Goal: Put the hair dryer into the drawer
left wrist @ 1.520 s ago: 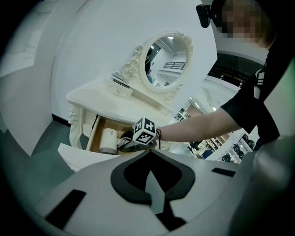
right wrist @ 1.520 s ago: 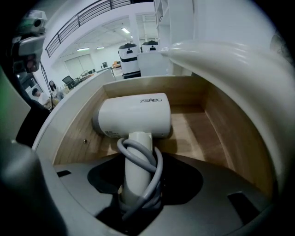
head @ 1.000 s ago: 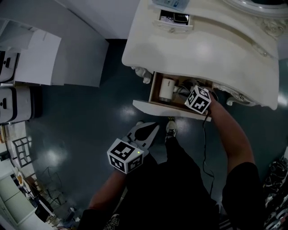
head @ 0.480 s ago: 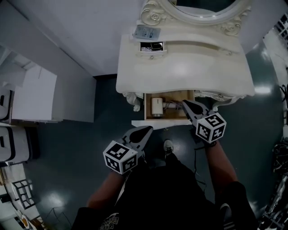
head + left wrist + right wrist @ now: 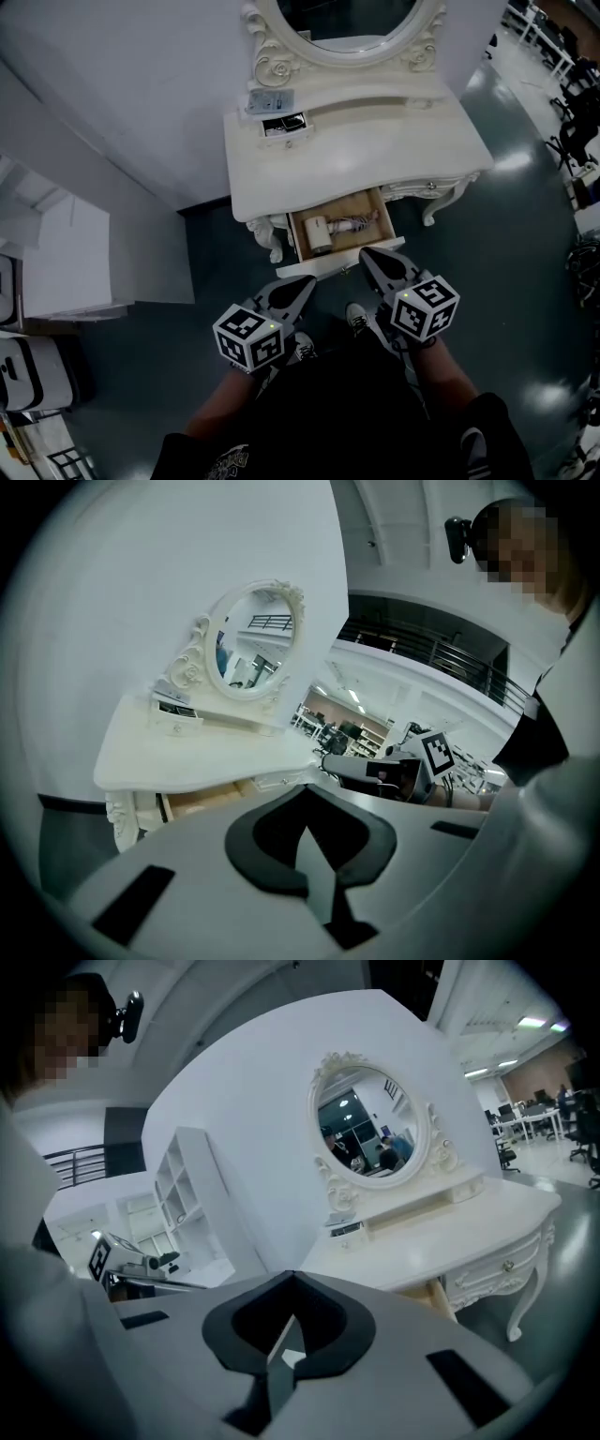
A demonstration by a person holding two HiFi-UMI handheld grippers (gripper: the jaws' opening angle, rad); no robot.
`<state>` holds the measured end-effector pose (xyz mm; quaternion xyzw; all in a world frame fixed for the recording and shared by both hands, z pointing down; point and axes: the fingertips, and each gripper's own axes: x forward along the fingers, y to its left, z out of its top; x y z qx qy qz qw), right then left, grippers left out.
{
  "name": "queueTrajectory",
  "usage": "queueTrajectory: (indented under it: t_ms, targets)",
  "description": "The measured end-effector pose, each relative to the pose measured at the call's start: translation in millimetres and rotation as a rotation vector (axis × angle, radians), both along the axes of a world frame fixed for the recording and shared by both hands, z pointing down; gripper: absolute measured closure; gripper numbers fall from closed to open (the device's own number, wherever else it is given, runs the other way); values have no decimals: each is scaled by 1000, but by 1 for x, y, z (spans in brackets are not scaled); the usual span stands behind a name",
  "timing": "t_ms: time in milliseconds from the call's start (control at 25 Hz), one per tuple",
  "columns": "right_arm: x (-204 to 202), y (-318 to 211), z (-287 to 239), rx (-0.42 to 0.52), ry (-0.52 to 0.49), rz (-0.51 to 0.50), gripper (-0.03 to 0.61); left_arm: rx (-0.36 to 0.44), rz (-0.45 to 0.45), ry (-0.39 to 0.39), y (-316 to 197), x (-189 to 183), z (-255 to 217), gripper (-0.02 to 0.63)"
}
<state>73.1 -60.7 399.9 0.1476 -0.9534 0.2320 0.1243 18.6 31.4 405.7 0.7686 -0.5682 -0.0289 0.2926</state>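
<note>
The white hair dryer [image 5: 322, 232] lies in the open wooden drawer [image 5: 348, 265] of the white dressing table [image 5: 375, 141], its cord bunched beside it. My right gripper [image 5: 367, 254] is shut and empty, its tip just in front of the drawer's front panel at the right. My left gripper [image 5: 304, 280] is also shut and empty, in front of the drawer's left corner. In the left gripper view the shut jaws [image 5: 309, 855] face the table [image 5: 187, 752], with the right gripper [image 5: 375, 771] beside them. In the right gripper view the jaws [image 5: 281, 1335] are shut with nothing between them.
An oval mirror [image 5: 347, 19] stands at the back of the table, with a small open box drawer [image 5: 281, 125] on the top at the left. A white shelf unit [image 5: 66, 253] stands left of the table. The person's shoes [image 5: 356, 319] are below the drawer.
My right gripper has come up out of the drawer and back, its jaws now shut, and the hair dryer stays in the drawer. My left gripper has risen a little. The head view has pulled back.
</note>
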Motion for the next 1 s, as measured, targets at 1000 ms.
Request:
queueTrajectory:
  t_ms: [1000]
  targets:
    - [3,145,19,-55,48,94,549,-13,160,37,84,10,16,611]
